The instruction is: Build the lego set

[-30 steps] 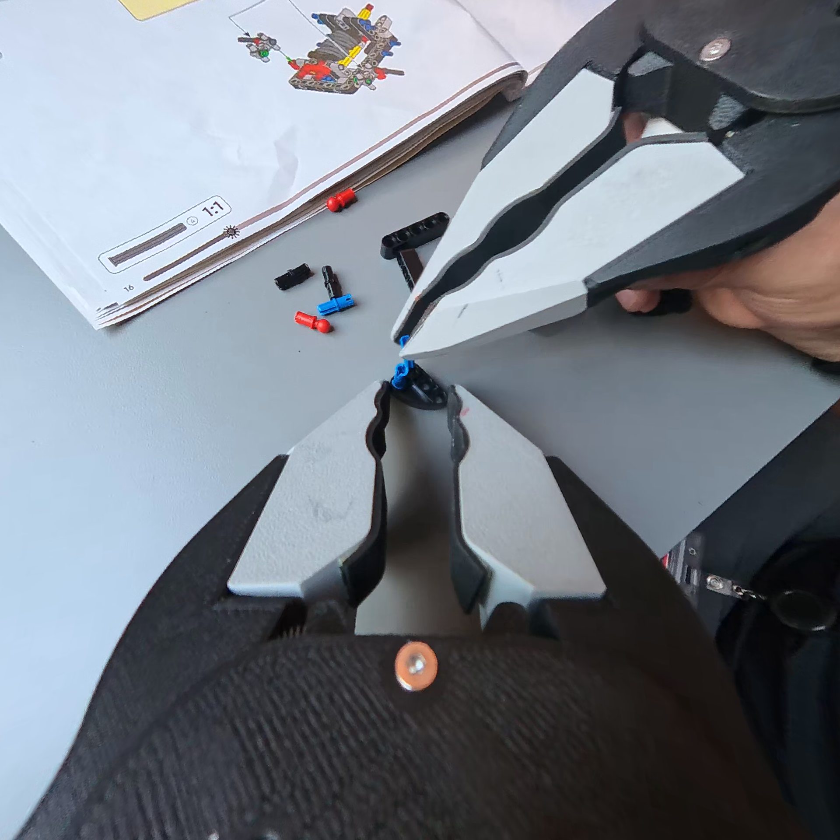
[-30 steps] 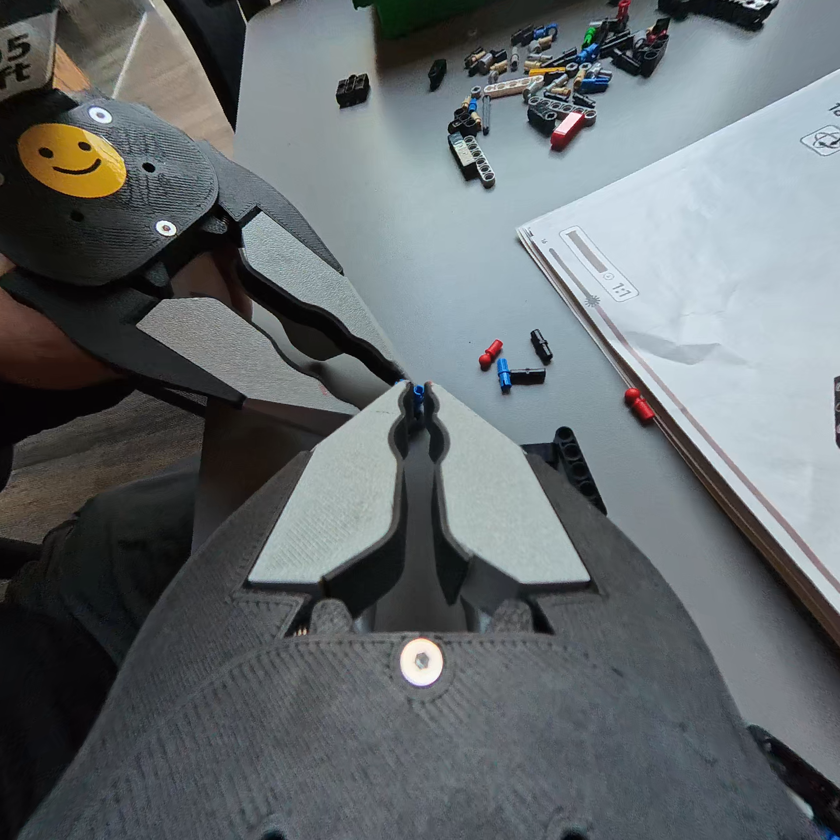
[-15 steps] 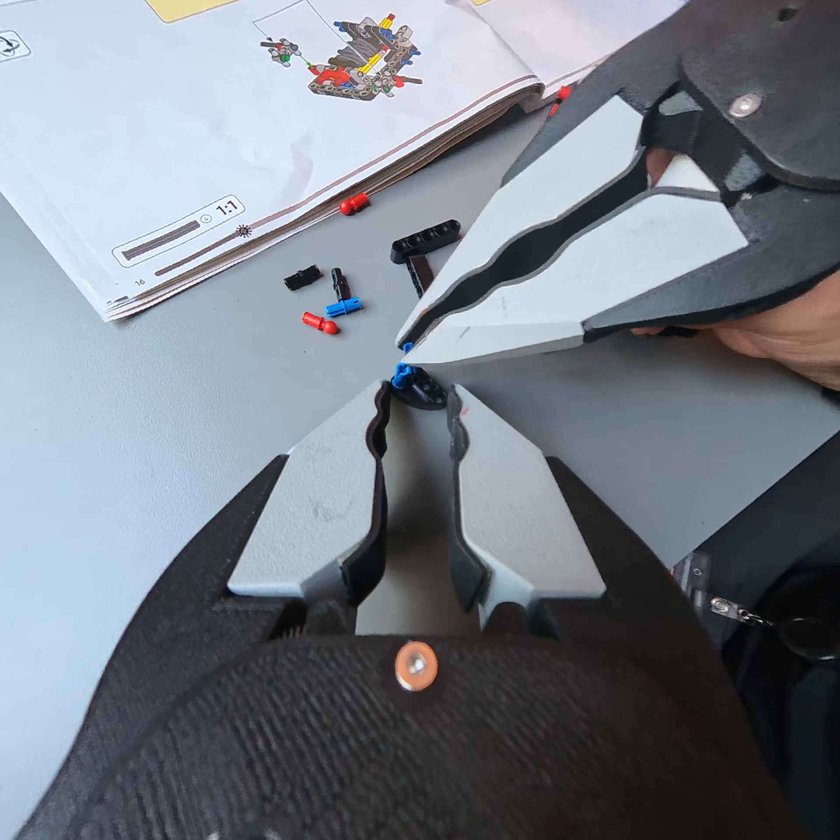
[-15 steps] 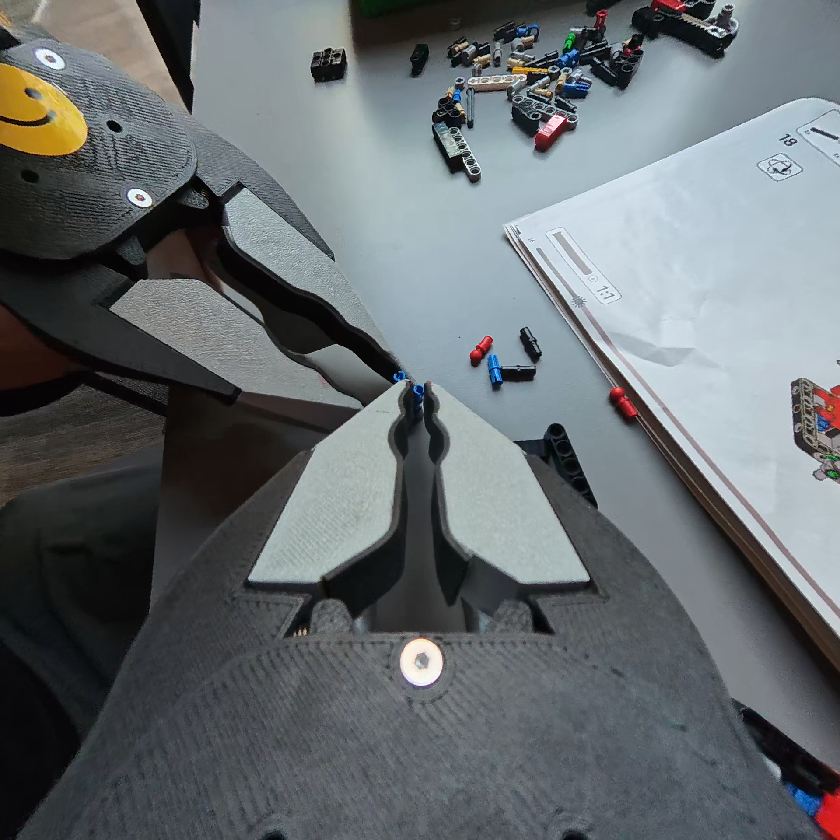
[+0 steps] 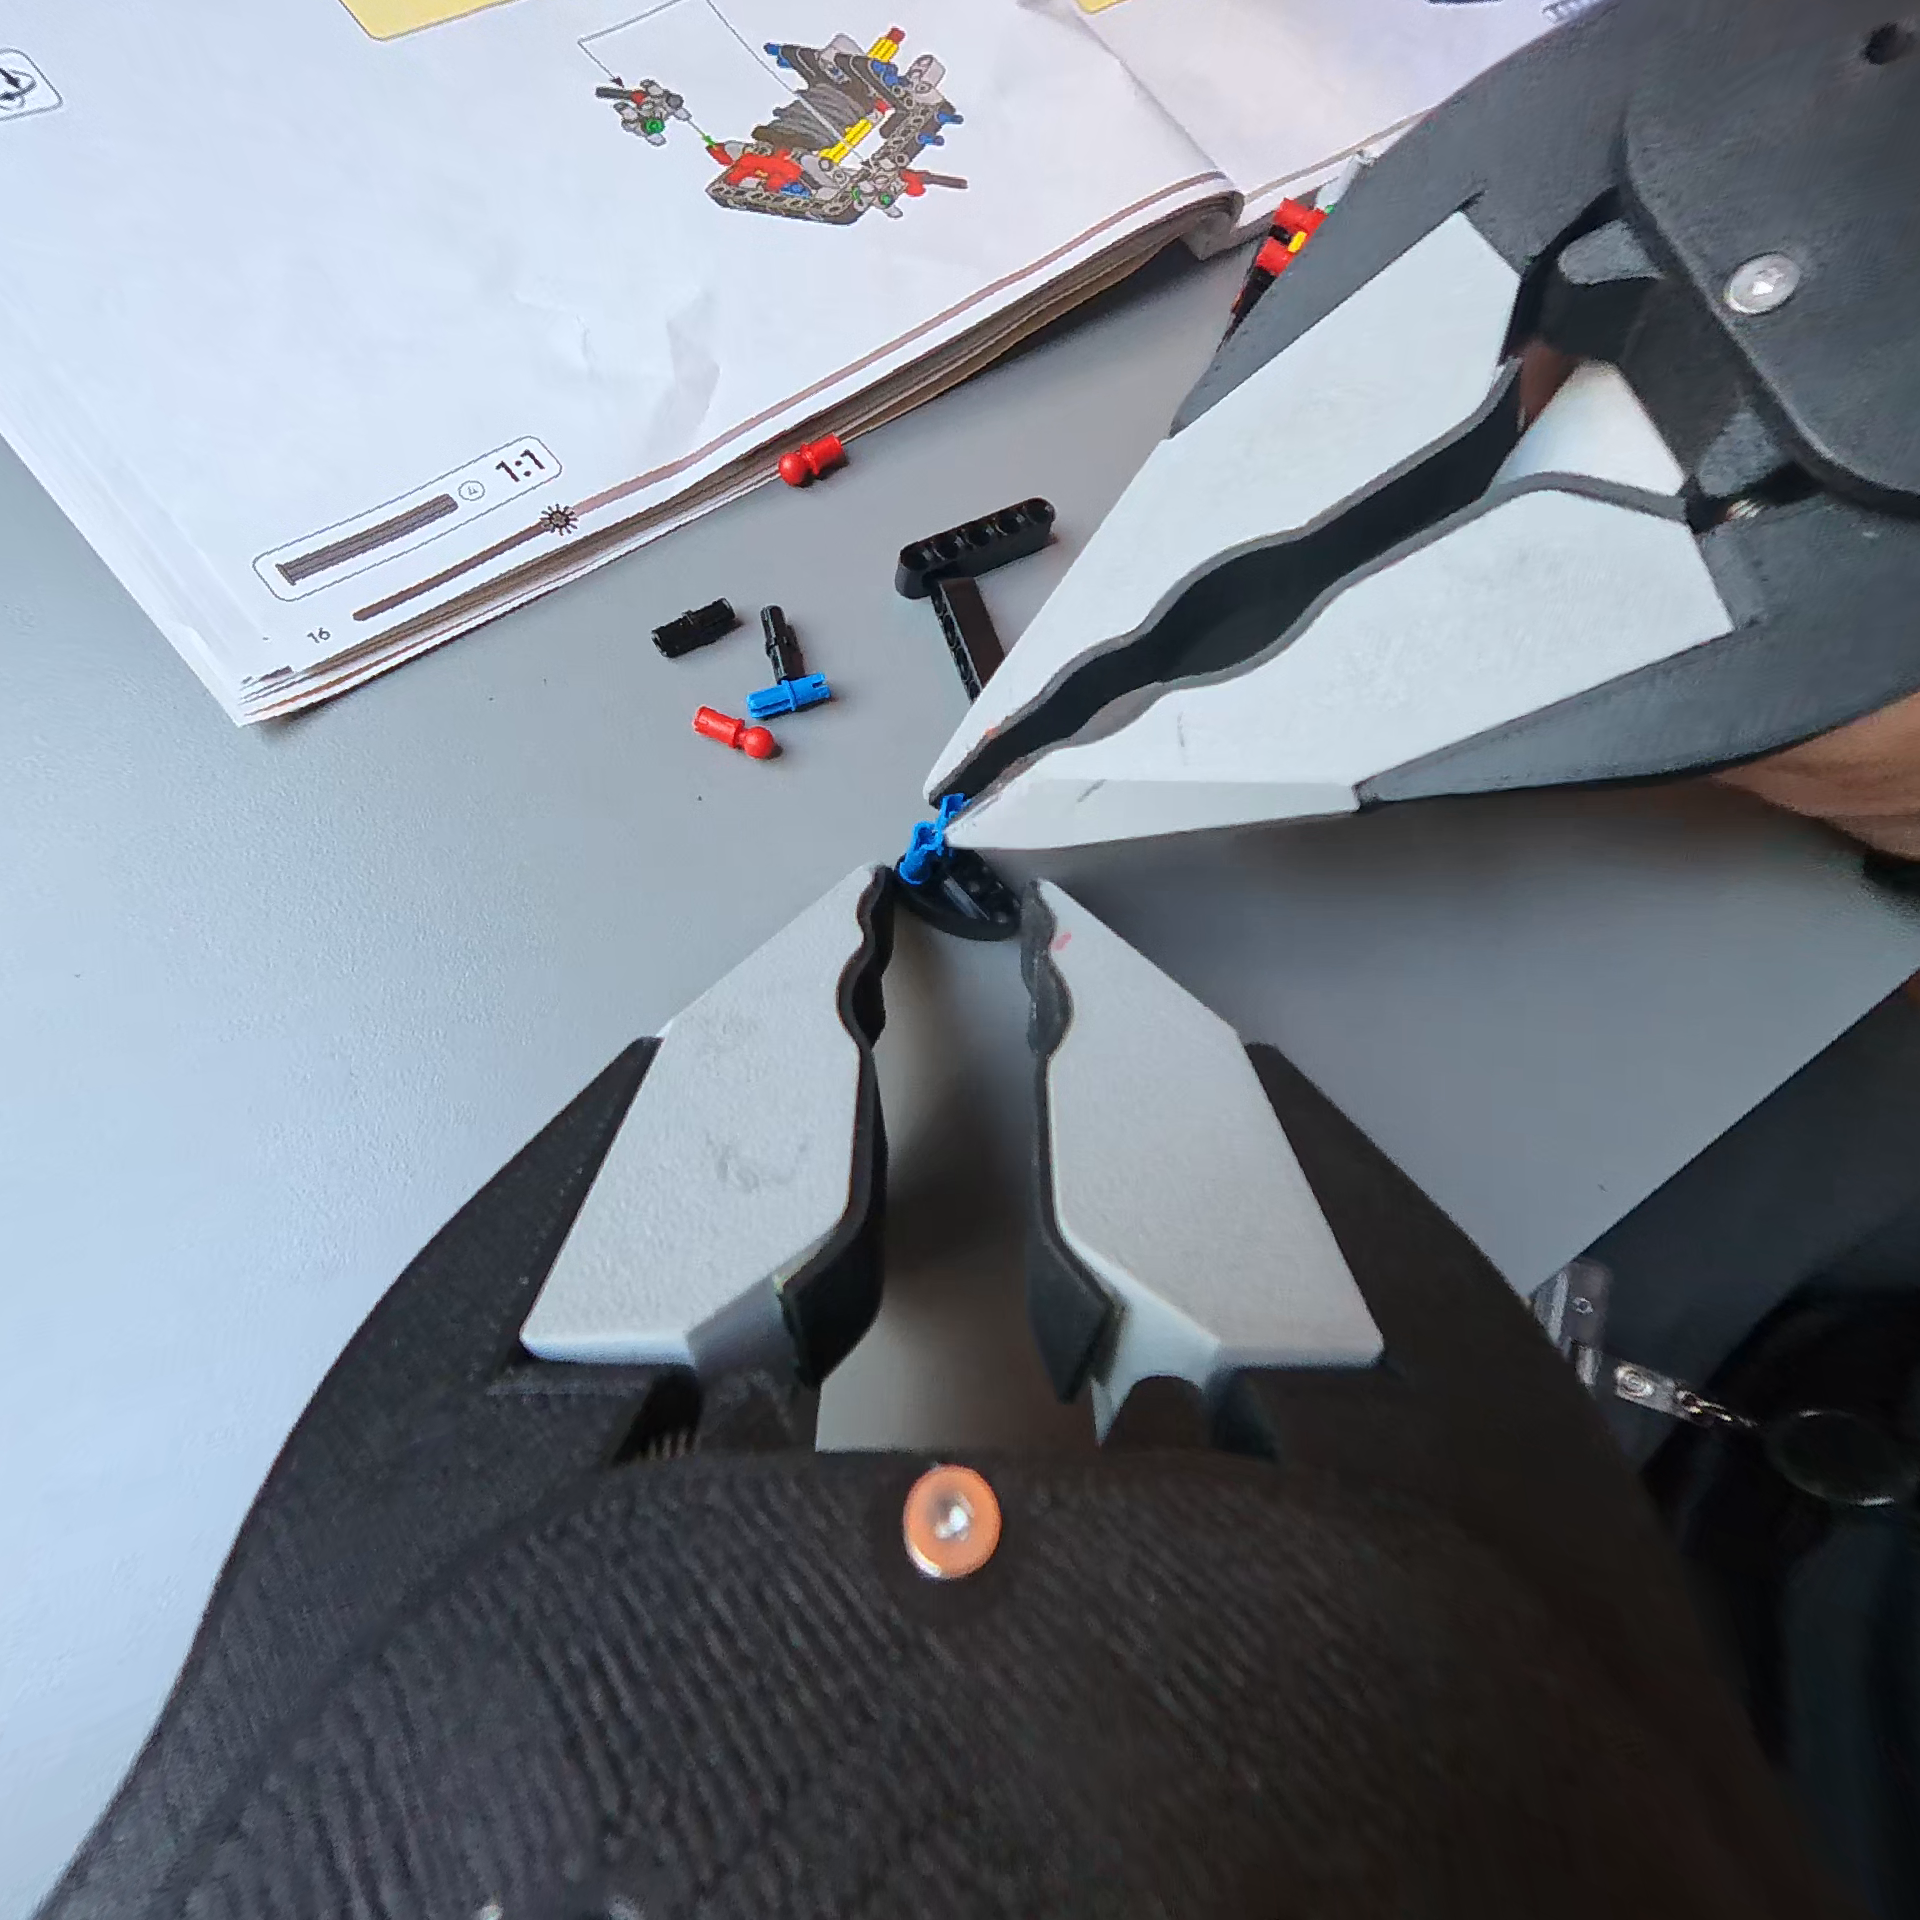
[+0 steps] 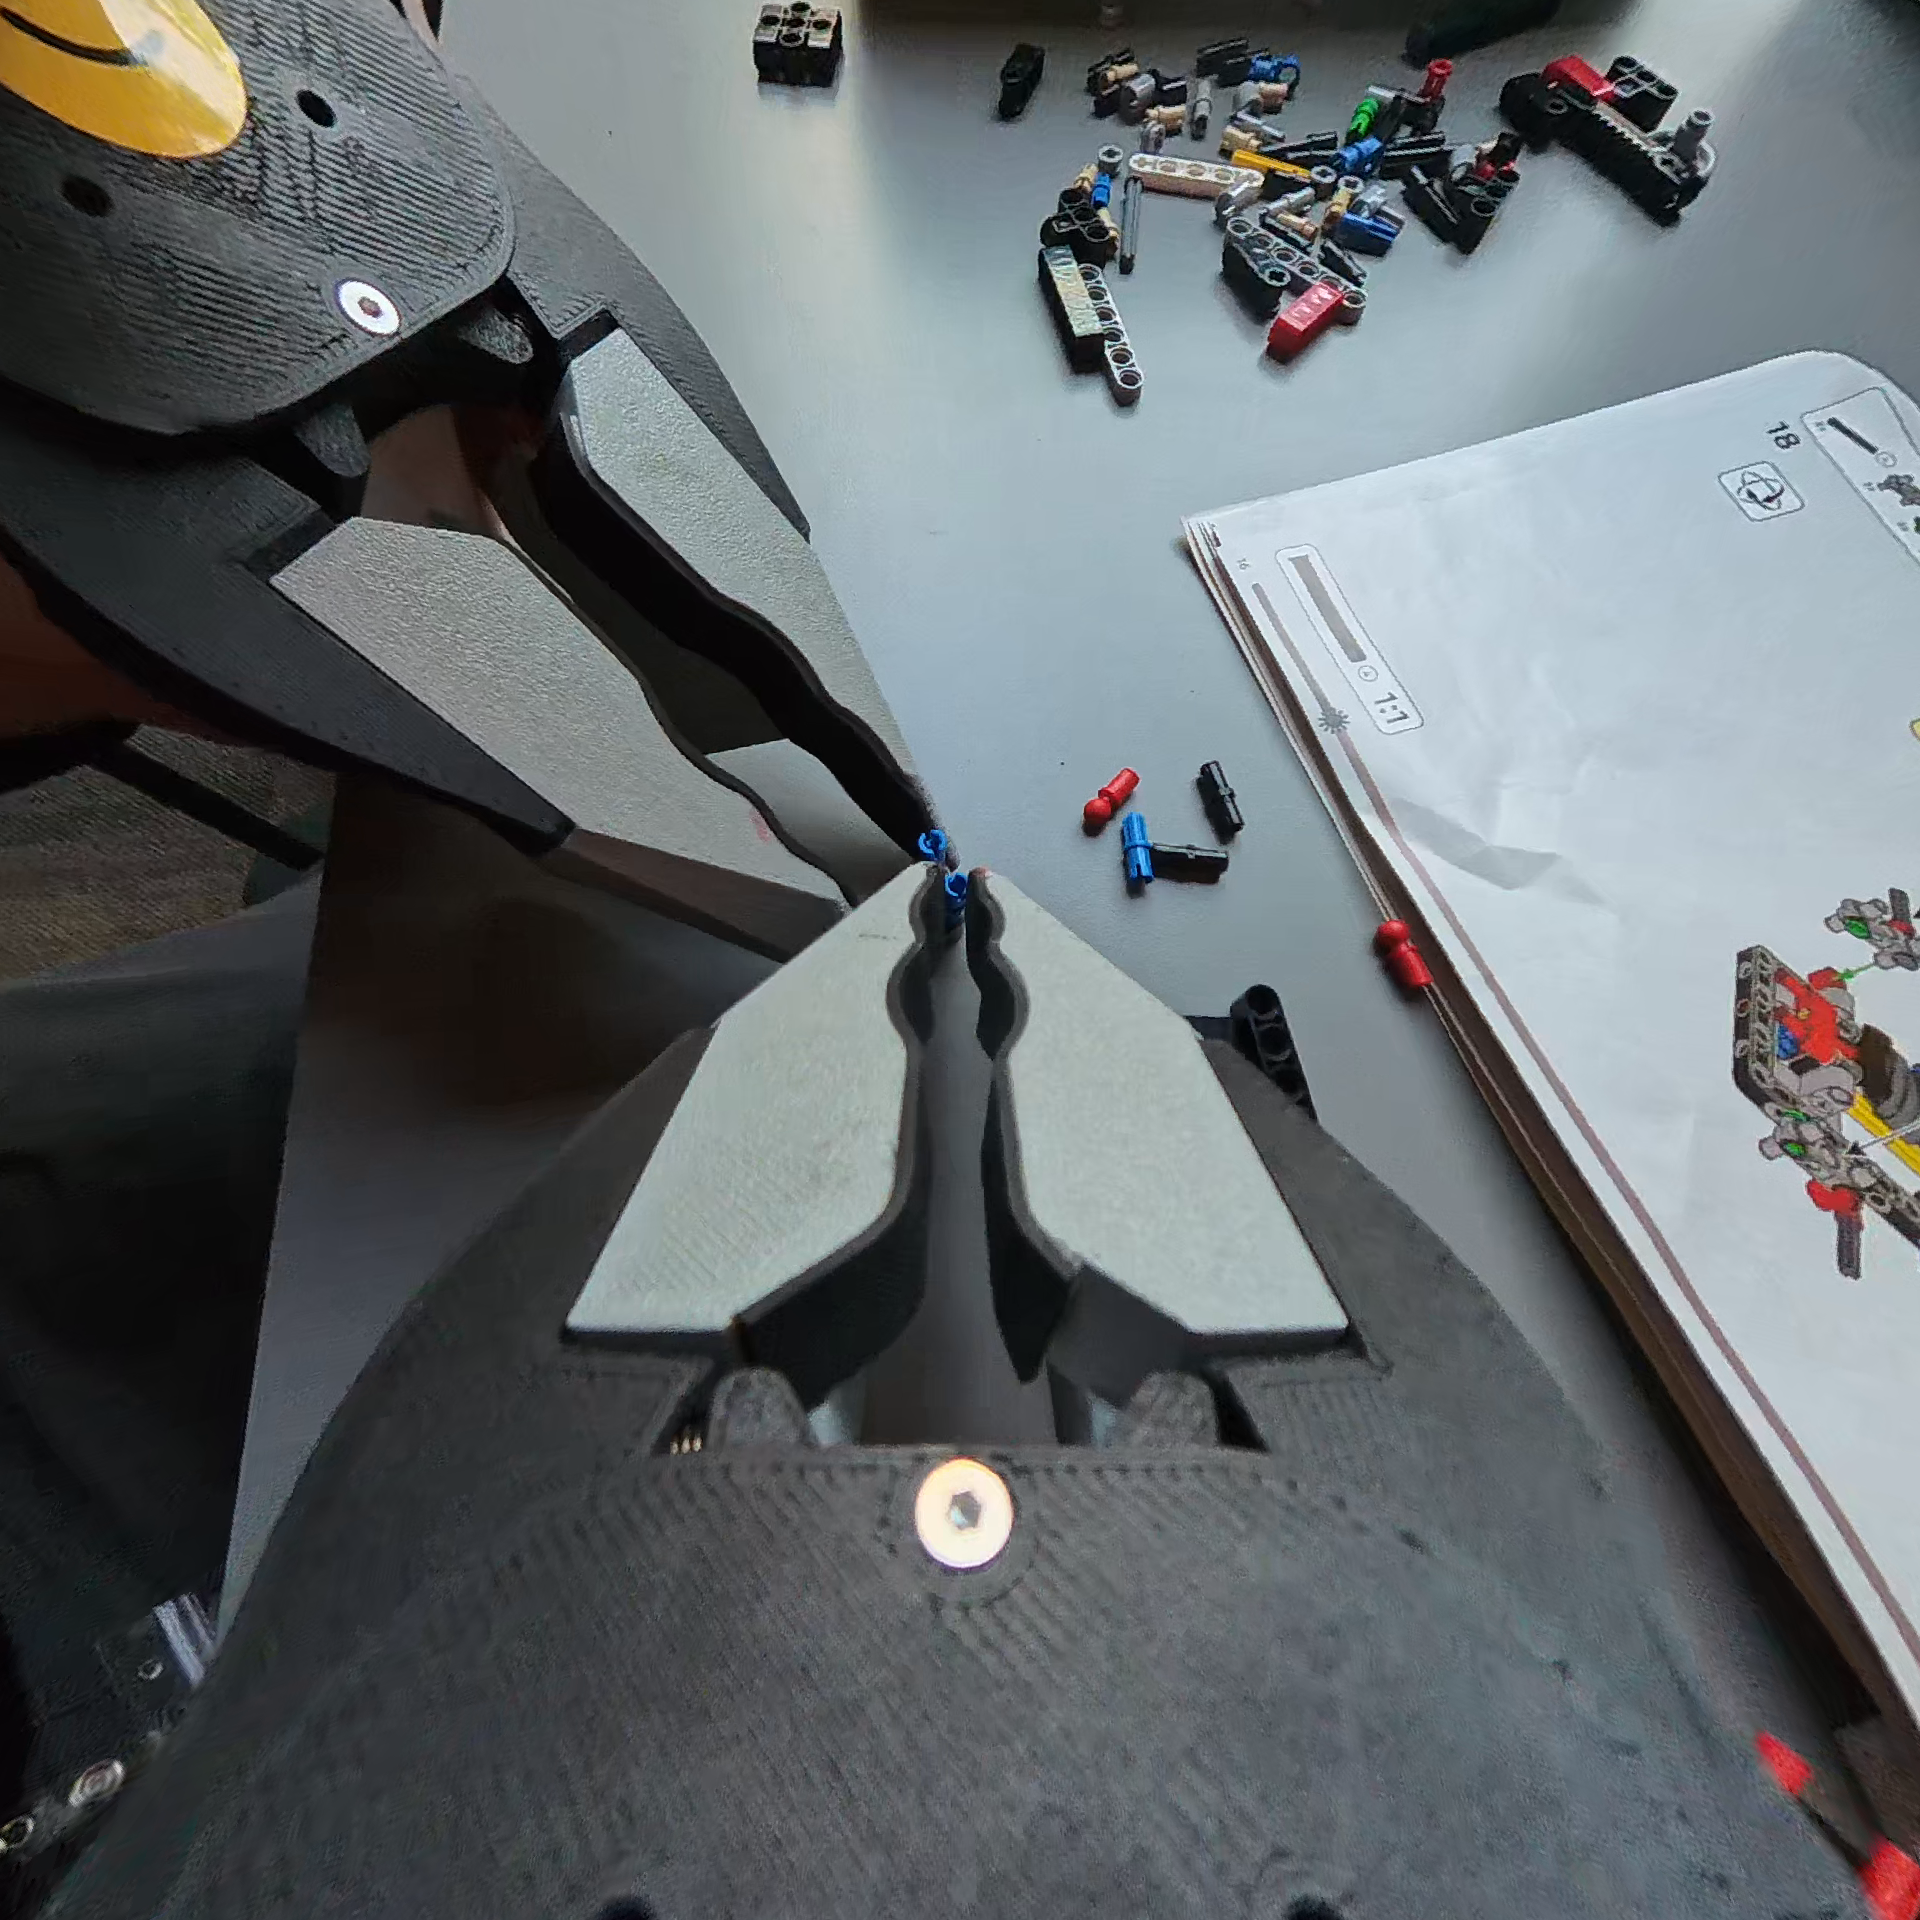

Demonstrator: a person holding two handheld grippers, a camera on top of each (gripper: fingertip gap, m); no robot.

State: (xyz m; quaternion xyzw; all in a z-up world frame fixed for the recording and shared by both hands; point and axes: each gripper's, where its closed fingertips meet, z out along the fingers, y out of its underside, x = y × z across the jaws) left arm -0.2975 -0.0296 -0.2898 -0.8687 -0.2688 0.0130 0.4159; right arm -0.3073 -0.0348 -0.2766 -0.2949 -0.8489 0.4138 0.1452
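Note:
In the left wrist view my left gripper (image 5: 961,883) is shut on a small black oval lego piece (image 5: 971,909), held just above the grey table (image 5: 312,987). My right gripper (image 5: 951,795) comes in from the upper right. It is shut on a small blue pin (image 5: 925,844) whose end meets the black piece. In the right wrist view my right gripper (image 6: 956,888) pinches the blue pin (image 6: 954,896) at its very tips. The left gripper's fingertips (image 6: 914,821) reach in from the upper left and touch it there, with a blue bit at their tip. The black piece is hidden there.
An open instruction booklet (image 5: 468,260) lies beyond the grippers. Loose on the table before it are two red pins (image 5: 732,727), two black pins (image 5: 694,629), a blue pin (image 5: 790,696) and a black L-shaped beam (image 5: 971,540). A pile of mixed parts (image 6: 1299,197) lies farther off. Less than 4 cm separates the two grippers' tips.
Both grippers have kept their grip and stayed tip to tip. Both views have shifted so the booklet and the parts pile sit lower in frame. The loose pins have not moved.

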